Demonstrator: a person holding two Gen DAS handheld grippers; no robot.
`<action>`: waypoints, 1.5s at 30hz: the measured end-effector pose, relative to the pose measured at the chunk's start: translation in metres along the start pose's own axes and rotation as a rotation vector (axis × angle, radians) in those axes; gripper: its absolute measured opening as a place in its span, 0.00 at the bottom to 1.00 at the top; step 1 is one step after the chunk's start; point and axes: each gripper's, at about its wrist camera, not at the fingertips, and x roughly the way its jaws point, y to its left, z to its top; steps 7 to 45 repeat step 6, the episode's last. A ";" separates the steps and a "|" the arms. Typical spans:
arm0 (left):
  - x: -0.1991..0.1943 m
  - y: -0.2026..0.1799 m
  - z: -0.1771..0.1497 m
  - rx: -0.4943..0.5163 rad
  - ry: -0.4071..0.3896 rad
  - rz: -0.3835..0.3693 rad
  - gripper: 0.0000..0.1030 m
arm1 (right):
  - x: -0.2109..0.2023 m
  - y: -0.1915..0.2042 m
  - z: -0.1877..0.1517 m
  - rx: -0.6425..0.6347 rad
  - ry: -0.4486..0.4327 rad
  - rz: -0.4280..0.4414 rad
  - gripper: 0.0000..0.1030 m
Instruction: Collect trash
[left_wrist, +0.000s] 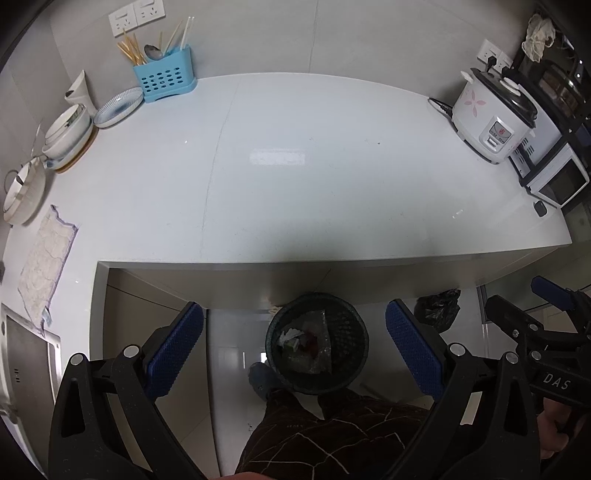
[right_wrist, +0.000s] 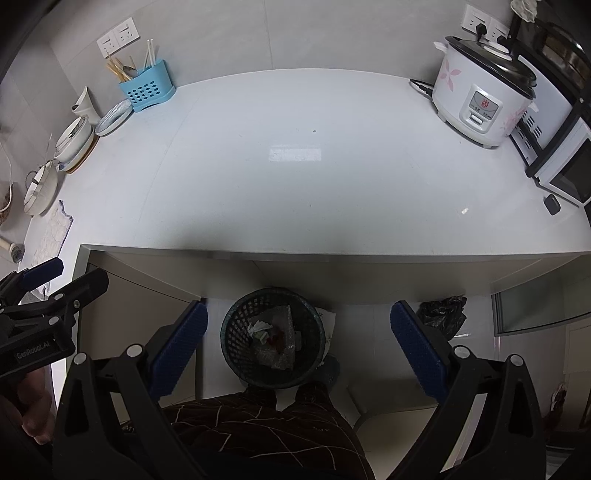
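Trash: crumpled white paper, clear plastic wrap and a red scrap (left_wrist: 304, 341), lying inside a round black mesh wastebasket (left_wrist: 317, 343) on the pale tiled floor, at 6 o'clock in the left wrist view, just below the front edge of the white desk (left_wrist: 295, 177). Left hand-held gripper (left_wrist: 293, 347) spread wide, blue ribbed pads apart on either side of the wastebasket, nothing between them. Crumpled black plastic bag (left_wrist: 439, 308) on the floor at 4 o'clock, beside the wastebasket. Dark patterned trouser leg (left_wrist: 332, 432) and grey slipper just below the wastebasket. On the desk: light-blue perforated plastic utensil holder (left_wrist: 164, 79) with chopsticks and a spoon at 11 o'clock; blue-and-white patterned plate (left_wrist: 118, 107) beside it; white bowls at 10 o'clock; pale cloth with purple trim (left_wrist: 48, 258) at 9 o'clock; white rice cooker with pink flower print and black lid (left_wrist: 493, 114) at 2 o'clock. Right hand-held gripper visible at 3 o'clock, black frame and blue pad.

Right wrist view: same trash (right_wrist: 271, 338) in the black mesh wastebasket (right_wrist: 272, 338) at 6 o'clock, under the desk (right_wrist: 295, 166) edge. Right hand-held gripper (right_wrist: 299, 349) likewise wide open, blue pads well apart, holding nothing. Black plastic bag (right_wrist: 443, 314) at 4 o'clock. Rice cooker (right_wrist: 480, 103) at 2 o'clock, utensil holder (right_wrist: 146, 90) at 10 o'clock, plate (right_wrist: 114, 118) beside it. Left hand-held gripper (right_wrist: 44, 291) seen side-on at 9 o'clock.
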 end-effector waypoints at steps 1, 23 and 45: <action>0.000 -0.001 0.000 -0.001 0.000 -0.003 0.94 | 0.000 0.000 0.000 0.000 -0.001 0.000 0.93; 0.001 -0.005 0.000 0.009 0.004 -0.025 0.94 | 0.000 0.000 0.000 0.002 0.002 0.001 0.93; 0.001 -0.005 0.000 0.009 0.004 -0.025 0.94 | 0.000 0.000 0.000 0.002 0.002 0.001 0.93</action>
